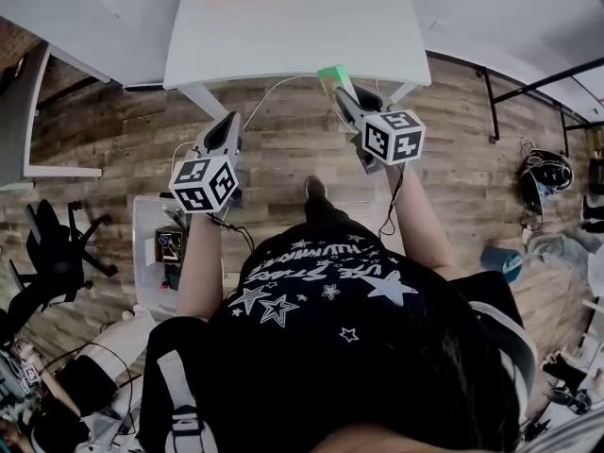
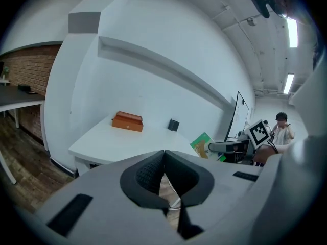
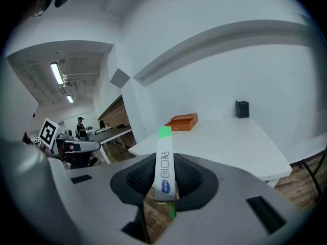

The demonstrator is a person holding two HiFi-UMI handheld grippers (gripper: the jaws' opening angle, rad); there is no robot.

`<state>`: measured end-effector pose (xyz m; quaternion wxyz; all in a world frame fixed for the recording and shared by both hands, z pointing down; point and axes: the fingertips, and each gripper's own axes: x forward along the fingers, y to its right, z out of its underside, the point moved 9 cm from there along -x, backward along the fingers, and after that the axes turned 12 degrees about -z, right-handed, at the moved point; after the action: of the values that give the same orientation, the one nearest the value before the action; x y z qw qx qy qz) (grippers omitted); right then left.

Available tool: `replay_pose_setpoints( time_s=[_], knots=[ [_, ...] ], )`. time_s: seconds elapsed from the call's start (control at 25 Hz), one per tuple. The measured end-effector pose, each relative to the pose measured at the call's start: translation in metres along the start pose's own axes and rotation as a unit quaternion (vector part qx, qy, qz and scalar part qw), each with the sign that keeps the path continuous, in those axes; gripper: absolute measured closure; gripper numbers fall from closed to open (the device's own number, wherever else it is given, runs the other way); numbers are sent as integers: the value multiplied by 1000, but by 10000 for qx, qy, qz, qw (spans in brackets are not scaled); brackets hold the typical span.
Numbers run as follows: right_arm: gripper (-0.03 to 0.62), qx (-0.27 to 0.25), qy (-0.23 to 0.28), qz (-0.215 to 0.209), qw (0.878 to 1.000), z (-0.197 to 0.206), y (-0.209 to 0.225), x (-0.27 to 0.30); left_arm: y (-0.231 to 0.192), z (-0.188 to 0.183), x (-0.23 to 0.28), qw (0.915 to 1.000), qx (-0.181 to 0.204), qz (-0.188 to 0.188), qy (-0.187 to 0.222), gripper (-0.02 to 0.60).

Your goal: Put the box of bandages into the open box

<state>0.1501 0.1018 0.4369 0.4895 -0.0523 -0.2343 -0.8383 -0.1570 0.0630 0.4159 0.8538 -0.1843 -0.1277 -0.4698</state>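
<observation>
One broad white bench (image 1: 293, 36) fills the far side of the scene, standing on a wood-plank floor (image 1: 283, 159). The person stands a little back from the bench's near edge, with both arms raised over the floor rather than over the benchtop.

The right gripper (image 3: 165, 180) is clenched on the box of bandages (image 3: 165, 162). This is a slim white carton with a green end, held edge-up between the pads, its green tip pointing toward the bench. The left gripper (image 2: 164, 154) has its jaws pressed together with nothing between them and hangs idle beside the right one.

The orange box (image 3: 181, 122) sits near the bench's far edge, well apart from the carton, and is presumably the open box. Its lid position cannot be read clearly from this range. A small dark object (image 3: 242, 108) stands on the bench apart from it.

The step in hand looks like the carry: the carton is grasped and airborne but has not yet reached the bench. The next move calls for stepping or reaching forward across the benchtop. The carton must then come above the orange box's opening and turn so its long side fits. It should be lowered inside before the right jaws let go.
</observation>
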Motion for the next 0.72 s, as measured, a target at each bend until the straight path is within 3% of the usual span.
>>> replay_pose_setpoints(
  time_s=[0.48, 0.72],
  knots=[
    [480, -92, -34, -403, 9991, -44, 86, 45, 21, -39, 85, 9997, 109, -223, 90, 561],
    [480, -200, -144, -592, 9979, -56, 114, 50, 31, -43, 104, 9989, 13, -440, 166, 561]
  ],
)
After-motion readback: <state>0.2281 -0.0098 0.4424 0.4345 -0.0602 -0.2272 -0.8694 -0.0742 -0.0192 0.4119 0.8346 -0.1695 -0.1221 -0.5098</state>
